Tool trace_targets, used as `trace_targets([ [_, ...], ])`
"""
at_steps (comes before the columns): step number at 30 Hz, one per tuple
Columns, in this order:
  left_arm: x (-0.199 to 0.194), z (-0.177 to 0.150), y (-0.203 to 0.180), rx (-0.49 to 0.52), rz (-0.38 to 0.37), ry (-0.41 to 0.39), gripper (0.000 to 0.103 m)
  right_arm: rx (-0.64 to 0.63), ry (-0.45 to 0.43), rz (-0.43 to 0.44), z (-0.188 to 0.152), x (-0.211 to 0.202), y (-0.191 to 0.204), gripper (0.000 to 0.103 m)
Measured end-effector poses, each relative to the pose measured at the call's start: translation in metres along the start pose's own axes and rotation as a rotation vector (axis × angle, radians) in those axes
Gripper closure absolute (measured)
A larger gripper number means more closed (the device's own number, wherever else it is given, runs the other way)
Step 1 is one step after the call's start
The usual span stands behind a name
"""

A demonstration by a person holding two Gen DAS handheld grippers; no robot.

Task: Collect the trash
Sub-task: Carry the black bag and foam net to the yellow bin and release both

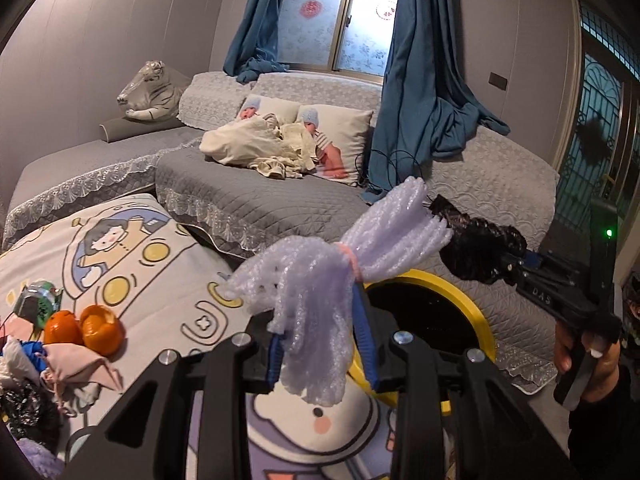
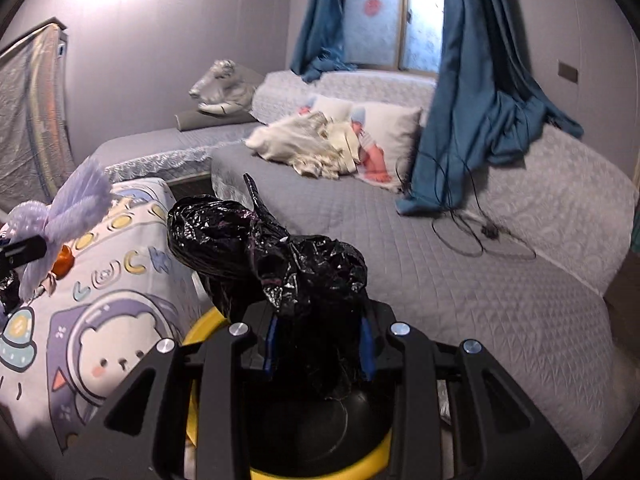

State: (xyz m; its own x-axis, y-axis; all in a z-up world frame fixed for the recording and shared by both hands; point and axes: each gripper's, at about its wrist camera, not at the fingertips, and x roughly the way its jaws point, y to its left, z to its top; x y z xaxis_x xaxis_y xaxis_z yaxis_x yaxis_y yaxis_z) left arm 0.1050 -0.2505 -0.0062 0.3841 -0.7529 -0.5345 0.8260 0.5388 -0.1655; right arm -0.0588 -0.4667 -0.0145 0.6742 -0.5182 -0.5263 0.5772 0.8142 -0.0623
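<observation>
The left gripper clenched a white foam net above the yellow-rimmed bin. The right gripper, lettered "DAS", clenched a crumpled black plastic bag over the same bin. Two oranges lay on the cartoon blanket.

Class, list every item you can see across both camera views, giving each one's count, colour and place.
White foam fruit net: 1, pale lilac-white, in left gripper.
Crumpled black plastic bag: 1, black, in right gripper.
Yellow-rimmed bin: 1, yellow and black, below both grippers.
Orange peels: 2, orange, on cartoon blanket.
Grey sofa: 1, beneath window.
Blue curtains: 2, beside window.
Left gripper: 1, black, blue fingers.
Right gripper: 1, black.
</observation>
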Motion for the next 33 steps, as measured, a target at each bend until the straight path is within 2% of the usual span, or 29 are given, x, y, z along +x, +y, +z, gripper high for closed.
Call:
trace_targets([
  [8, 0.045, -0.001, -0.028, 0.031, 0.009, 0.065, 0.073, 0.051, 0.068, -0.033, -0.028, 0.014, -0.011, 0.073],
  [13, 0.079, -0.009, -0.044, 0.063, 0.044, 0.119, 0.073, 0.072, 0.118, -0.031, -0.044, 0.029, -0.015, 0.072],
  [19, 0.116, -0.013, -0.054, 0.056, 0.018, 0.178, 0.072, 0.1, 0.185, -0.045, -0.058, 0.044, -0.021, 0.072],
  [27, 0.143, -0.013, -0.062, 0.053, -0.006, 0.206, 0.069, 0.106, 0.221, -0.051, -0.066, 0.053, -0.023, 0.067],
  [33, 0.145, -0.014, -0.062, 0.035, -0.015, 0.198, 0.053, 0.119, 0.234, -0.076, -0.067, 0.057, -0.025, 0.054],
])
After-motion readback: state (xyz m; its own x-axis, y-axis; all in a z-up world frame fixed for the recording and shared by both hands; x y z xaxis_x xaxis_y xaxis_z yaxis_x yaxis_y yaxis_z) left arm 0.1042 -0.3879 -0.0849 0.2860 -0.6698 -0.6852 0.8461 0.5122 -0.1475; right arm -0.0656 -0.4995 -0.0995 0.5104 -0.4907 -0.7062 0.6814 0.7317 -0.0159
